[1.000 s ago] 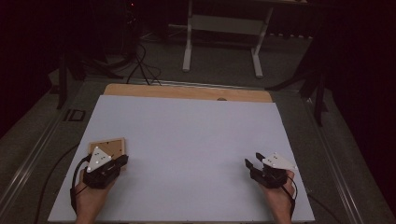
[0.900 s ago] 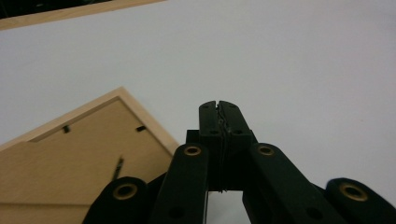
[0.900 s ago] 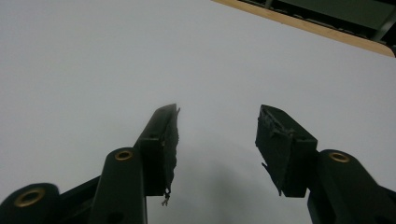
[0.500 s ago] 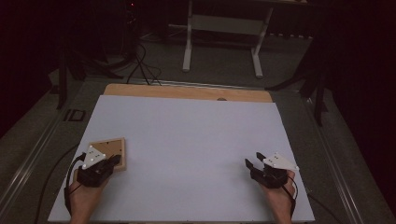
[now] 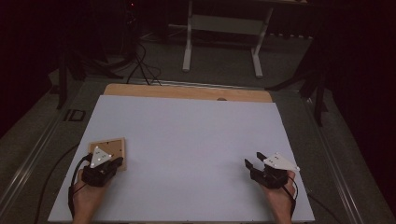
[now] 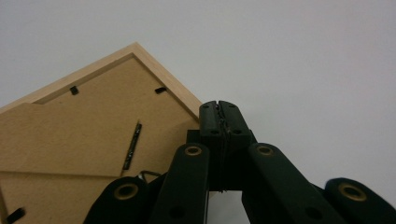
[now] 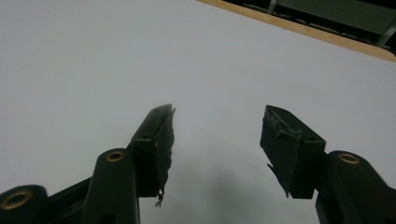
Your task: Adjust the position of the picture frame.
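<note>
A wide white sheet covers most of the table, and a strip of bare wooden tabletop shows along its far edge; everything else is placed here against that sheet. Near the sheet's near left corner lies a small wooden picture frame, flat and back side up, so that its brown backing board, small black retaining clips and a dark slanted stand strip face the ceiling. It is close to square, so no long axis can be made out; in the high view its sides run slightly askew to the sheet's edges, and in the left gripper view one corner of the frame points away from the camera toward the open sheet. The left gripper, held in a hand at the sheet's near edge, sits at the frame's near right side. Its jaws are pressed fully together, with the tips standing just beside the frame's edge; no part of the frame shows between them, and whether they touch the wood cannot be told. The right gripper, in the other hand, rests near the sheet's near right corner, well apart from the frame. Its jaws stand wide, have just been opening, and have only bare sheet between them.
</note>
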The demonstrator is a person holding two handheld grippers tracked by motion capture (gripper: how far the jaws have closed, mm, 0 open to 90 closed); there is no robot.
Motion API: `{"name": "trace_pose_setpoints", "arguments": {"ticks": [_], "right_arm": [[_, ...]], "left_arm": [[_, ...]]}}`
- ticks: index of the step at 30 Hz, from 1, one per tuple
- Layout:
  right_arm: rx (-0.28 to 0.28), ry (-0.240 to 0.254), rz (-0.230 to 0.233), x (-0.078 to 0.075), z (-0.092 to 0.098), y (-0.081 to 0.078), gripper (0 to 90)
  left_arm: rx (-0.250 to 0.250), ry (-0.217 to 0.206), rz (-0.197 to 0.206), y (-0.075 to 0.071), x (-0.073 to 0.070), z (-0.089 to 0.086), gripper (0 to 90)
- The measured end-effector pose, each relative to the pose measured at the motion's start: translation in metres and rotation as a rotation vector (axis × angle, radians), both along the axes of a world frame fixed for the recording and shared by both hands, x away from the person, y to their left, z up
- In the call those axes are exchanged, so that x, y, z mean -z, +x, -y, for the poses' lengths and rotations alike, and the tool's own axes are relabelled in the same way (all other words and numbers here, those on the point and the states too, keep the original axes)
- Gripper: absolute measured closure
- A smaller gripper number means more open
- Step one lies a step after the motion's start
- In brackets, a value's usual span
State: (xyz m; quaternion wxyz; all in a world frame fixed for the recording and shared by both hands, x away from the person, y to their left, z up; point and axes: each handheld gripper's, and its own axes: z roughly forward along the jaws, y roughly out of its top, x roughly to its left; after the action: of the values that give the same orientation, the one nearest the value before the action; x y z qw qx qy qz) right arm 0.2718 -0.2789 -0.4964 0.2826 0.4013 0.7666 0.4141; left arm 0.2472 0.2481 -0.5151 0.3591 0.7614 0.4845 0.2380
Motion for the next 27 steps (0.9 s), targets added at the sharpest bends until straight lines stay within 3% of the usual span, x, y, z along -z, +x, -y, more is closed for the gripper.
{"name": "trace_pose_setpoints", "arguments": {"ticks": [9,27], "right_arm": [[-0.004,-0.003,-0.003,0.0005,-0.0008,0.0,43.4],[-0.014,-0.016,-0.013,0.0022,-0.0041,0.0008,43.3]], "left_arm": [[-0.005,0.024,-0.009,0.0015,0.0021,0.0004,89.5],[-0.005,0.002,-0.018,0.0042,0.0027,0.004,89.9]]}}
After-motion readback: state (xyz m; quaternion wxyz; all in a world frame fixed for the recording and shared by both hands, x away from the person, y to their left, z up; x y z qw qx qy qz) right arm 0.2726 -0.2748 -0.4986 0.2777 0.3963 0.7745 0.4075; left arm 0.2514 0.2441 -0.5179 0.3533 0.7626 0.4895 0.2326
